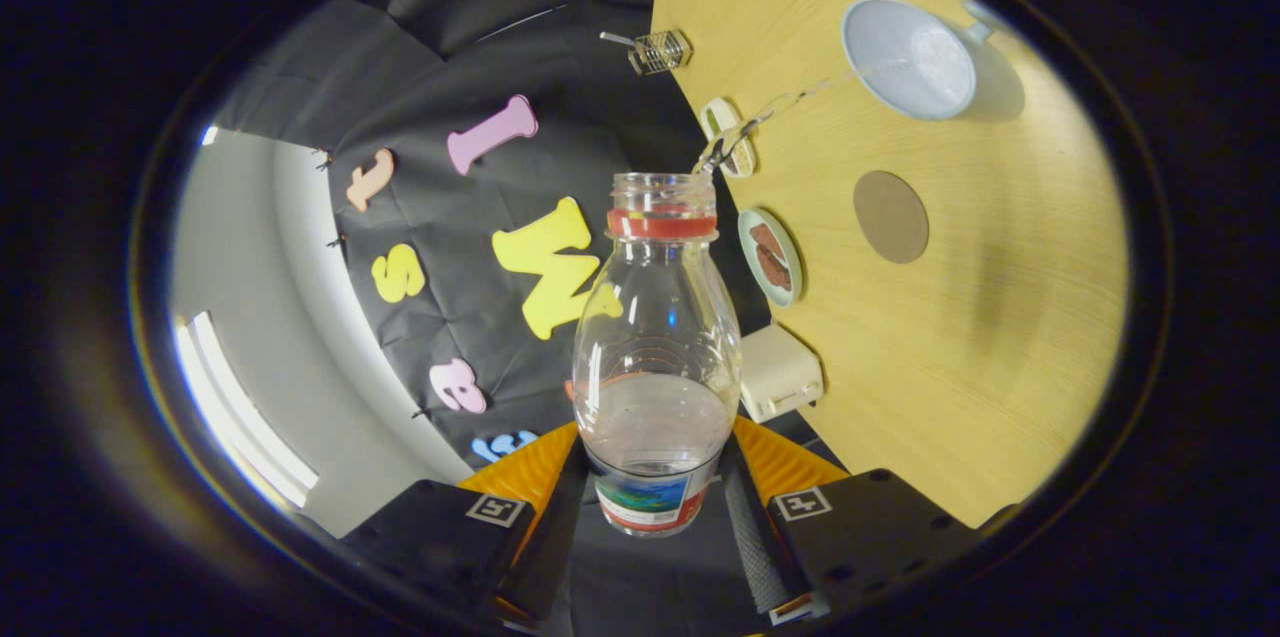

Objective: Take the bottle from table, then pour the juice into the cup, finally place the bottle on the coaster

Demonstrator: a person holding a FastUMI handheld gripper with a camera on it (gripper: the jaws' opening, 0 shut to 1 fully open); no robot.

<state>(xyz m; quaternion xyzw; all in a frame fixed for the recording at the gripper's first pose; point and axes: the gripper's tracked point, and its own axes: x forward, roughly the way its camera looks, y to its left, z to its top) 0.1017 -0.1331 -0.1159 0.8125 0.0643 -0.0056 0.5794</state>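
Pale wood-grain table [950, 337] tilts across the view because the gripper [655, 502] is tipped to pour. It clamps the clear plastic bottle [655, 347] by its base, between both fingers, so a thin stream arcs into the smooth, light-blue cup [908, 57]. The round brown coaster [890, 216] lies flat, near the cup.

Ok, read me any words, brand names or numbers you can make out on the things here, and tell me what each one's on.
None can be read.
Bottle, held between the gripper fingers and tilted, pouring into the cup: its label is a coloured band, print too small and blurred.
Gripper body: two square black-and-white marker tags, patterns rather than text.
Coaster, plate and white box: no print visible.
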